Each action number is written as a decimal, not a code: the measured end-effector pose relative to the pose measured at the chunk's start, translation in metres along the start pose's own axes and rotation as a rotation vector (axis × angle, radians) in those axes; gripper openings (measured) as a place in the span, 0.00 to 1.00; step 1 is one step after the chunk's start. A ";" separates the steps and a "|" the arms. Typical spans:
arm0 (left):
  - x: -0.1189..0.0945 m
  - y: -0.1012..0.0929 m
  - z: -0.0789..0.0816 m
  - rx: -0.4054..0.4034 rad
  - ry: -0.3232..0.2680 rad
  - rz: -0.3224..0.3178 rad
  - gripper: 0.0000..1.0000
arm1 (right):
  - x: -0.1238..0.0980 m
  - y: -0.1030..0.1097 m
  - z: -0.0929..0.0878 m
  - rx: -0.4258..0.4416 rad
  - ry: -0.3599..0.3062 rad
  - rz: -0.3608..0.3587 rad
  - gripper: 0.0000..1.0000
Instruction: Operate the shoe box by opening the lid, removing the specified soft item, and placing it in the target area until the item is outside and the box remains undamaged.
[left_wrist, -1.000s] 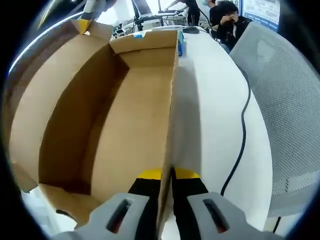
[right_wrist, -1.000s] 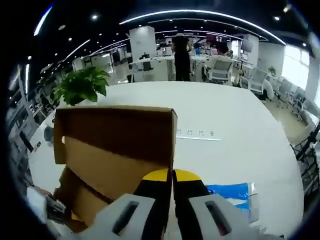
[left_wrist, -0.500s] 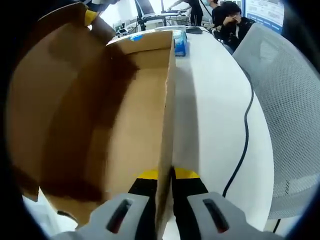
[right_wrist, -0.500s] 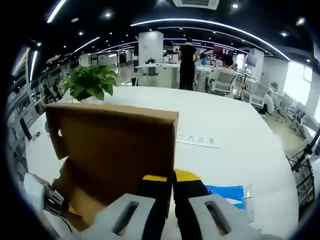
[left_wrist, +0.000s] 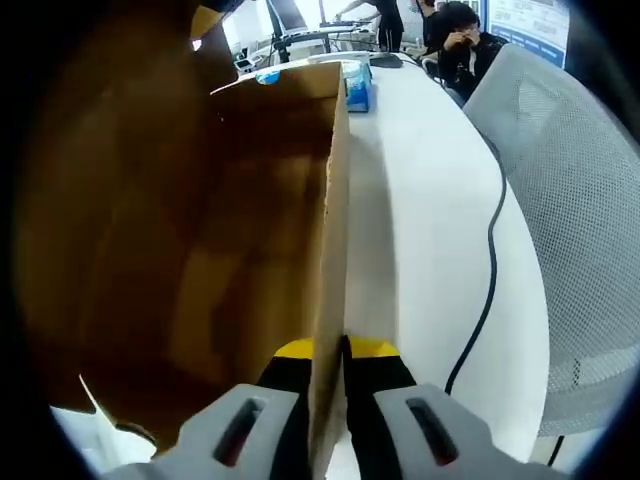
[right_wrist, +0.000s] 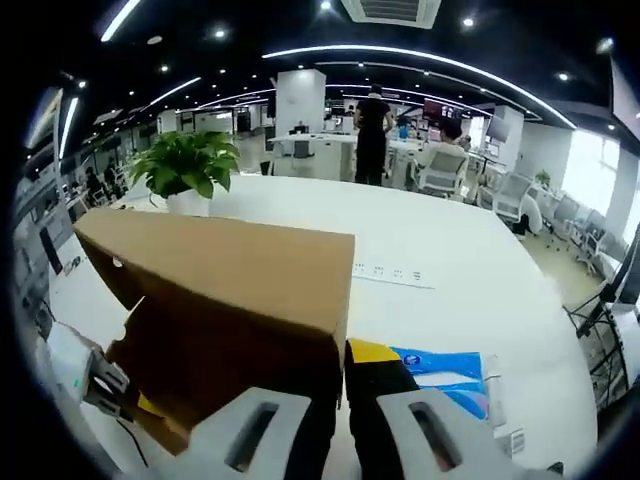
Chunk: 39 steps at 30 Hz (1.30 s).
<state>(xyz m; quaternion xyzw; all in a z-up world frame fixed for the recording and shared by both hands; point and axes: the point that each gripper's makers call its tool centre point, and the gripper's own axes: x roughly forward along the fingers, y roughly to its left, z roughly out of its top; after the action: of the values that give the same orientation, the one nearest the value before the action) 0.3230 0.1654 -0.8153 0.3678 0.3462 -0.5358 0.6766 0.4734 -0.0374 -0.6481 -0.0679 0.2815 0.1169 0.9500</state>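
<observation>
The brown cardboard shoe box (left_wrist: 250, 230) lies on the white table (left_wrist: 420, 220). My left gripper (left_wrist: 335, 350) is shut on the top edge of its right wall. The box's lid (right_wrist: 220, 270) leans low over the box and darkens the inside, so I cannot see what the box holds. My right gripper (right_wrist: 342, 360) is shut on the lid's edge, and one of its yellow fingertips (left_wrist: 205, 20) shows at the lid's far corner. A blue soft packet (right_wrist: 440, 365) lies on the table outside the box, past its far end (left_wrist: 360, 85). The left gripper (right_wrist: 100, 385) appears low on the left.
A black cable (left_wrist: 490, 270) runs along the table's right side beside a grey mesh chair (left_wrist: 580, 200). A potted plant (right_wrist: 185, 165) stands at the table's far side, and a white strip (right_wrist: 390, 272) lies on the tabletop. People sit and stand at desks behind.
The lid has swung down from upright to low over the box, carried by my right gripper. The box's inside, open to view before, is now in shadow. My left gripper kept its hold.
</observation>
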 end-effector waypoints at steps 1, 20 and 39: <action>0.000 0.000 0.000 -0.007 0.001 0.000 0.04 | -0.001 0.000 -0.002 0.005 0.001 -0.002 0.00; 0.000 0.001 0.000 0.005 0.002 0.007 0.04 | -0.009 0.003 -0.020 0.017 0.000 -0.033 0.00; -0.004 0.005 0.014 -0.018 -0.047 0.093 0.28 | -0.010 0.002 -0.023 0.024 -0.013 -0.076 0.00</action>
<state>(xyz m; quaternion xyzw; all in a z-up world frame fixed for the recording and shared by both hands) 0.3280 0.1563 -0.8041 0.3644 0.3177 -0.5093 0.7120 0.4525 -0.0417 -0.6613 -0.0663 0.2737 0.0780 0.9563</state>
